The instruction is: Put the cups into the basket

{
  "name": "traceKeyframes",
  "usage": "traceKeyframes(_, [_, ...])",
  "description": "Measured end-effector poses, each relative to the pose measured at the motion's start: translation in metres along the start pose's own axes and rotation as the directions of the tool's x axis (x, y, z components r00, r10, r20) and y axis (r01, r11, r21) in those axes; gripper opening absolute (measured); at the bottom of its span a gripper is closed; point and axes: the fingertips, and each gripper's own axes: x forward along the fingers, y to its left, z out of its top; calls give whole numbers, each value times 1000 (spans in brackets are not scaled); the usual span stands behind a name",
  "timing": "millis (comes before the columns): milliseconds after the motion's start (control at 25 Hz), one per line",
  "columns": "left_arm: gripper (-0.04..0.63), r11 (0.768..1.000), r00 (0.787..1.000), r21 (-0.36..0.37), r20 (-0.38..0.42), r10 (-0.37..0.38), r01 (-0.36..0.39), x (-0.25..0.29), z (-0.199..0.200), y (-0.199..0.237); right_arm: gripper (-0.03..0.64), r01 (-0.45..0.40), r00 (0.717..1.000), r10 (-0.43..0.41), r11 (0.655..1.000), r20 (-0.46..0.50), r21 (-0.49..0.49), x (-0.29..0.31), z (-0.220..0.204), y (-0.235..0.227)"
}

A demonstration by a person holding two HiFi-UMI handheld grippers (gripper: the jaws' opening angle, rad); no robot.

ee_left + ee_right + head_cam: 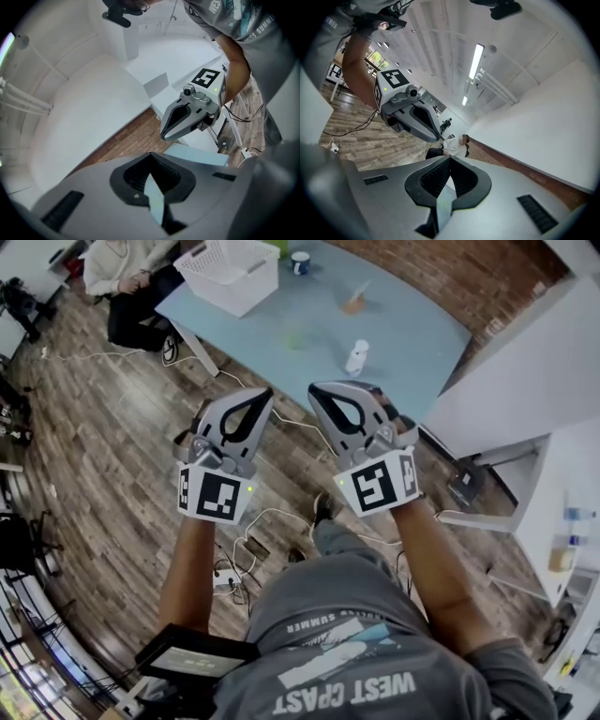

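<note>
A white basket (230, 273) stands on the far left corner of the pale blue table (412, 334). Spread over the table are a blue-and-white cup (300, 261), a tan cup (354, 304), a faint green cup (298, 338) and a white cup (357, 357). My left gripper (263, 394) and right gripper (318, 389) hang side by side over the wooden floor, short of the table's near edge. Both are shut and hold nothing. In the left gripper view the shut jaw tips (150, 155) point past the right gripper (187, 115). The right gripper view shows its jaws (450, 159) shut and the left gripper (412, 117) beside it.
A seated person (122, 273) is beyond the table's left corner. A white counter (511, 381) runs along the right, with small bottles (562, 549) on a lower white surface. Cables (253, 521) lie on the wooden floor below the grippers.
</note>
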Motion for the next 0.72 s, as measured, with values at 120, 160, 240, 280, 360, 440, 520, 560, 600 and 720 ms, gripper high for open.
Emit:
traceKeyframes(120, [2,1000,1000,-12,-11,6,-6,33,-11,9,9,-16,1000,16,1000,6,19,16,-22,-20])
traceKeyframes(160, [2,1000,1000,-12,-15,9,-9,43,-14,13,9,-22,1000,22,1000,9,23,22,-29,-26])
traceKeyframes(240, [0,1000,999,3,-36,15,-15,58,-19,24,9,-36,999,36,999,17,24,34,-39,-35])
traceKeyframes(280, [2,1000,999,17,-51,19,-18,63,-20,30,9,-42,999,42,999,22,23,41,-42,-39])
traceKeyframes(360, [1,999,997,34,-72,28,-25,72,-22,40,9,-49,998,49,998,29,25,52,-49,-48])
traceKeyframes(440, [2,999,996,33,-84,33,-31,79,-26,46,9,-53,998,52,998,32,30,61,-54,-56])
traceKeyframes(520, [1,999,996,22,-84,40,-39,83,-31,53,9,-60,998,59,998,32,37,70,-58,-61])
traceKeyframes(560, [2,999,996,18,-83,45,-44,85,-33,57,9,-62,998,60,997,32,39,76,-60,-64])
traceKeyframes(600, [1,999,995,20,-86,48,-47,86,-35,63,9,-62,998,61,997,32,41,82,-62,-66])
traceKeyframes(720, [0,999,995,19,-92,48,-46,91,-46,76,9,-60,998,59,997,28,43,98,-66,-73])
